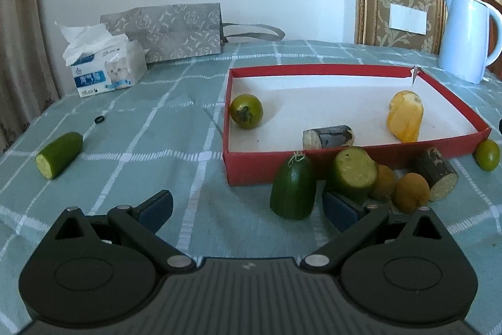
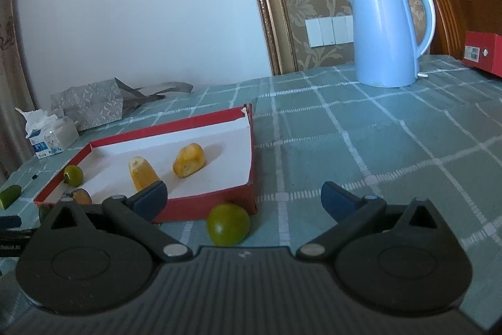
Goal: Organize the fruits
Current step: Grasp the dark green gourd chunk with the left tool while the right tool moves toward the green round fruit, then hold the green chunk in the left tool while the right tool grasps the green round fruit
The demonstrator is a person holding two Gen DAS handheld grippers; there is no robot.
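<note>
Left gripper (image 1: 248,206): jaws gaping wide, facing cucumber piece (image 1: 292,187).
Right gripper (image 2: 243,198): jaws gaping wide, showing green fruit (image 2: 228,224) beside red box (image 2: 204,209).

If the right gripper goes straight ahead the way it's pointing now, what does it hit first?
Most likely the green fruit, lying on the tablecloth just ahead of the open right gripper, left of centre between its jaws. Behind it stands the red box. Depth is hard to judge here.
</note>
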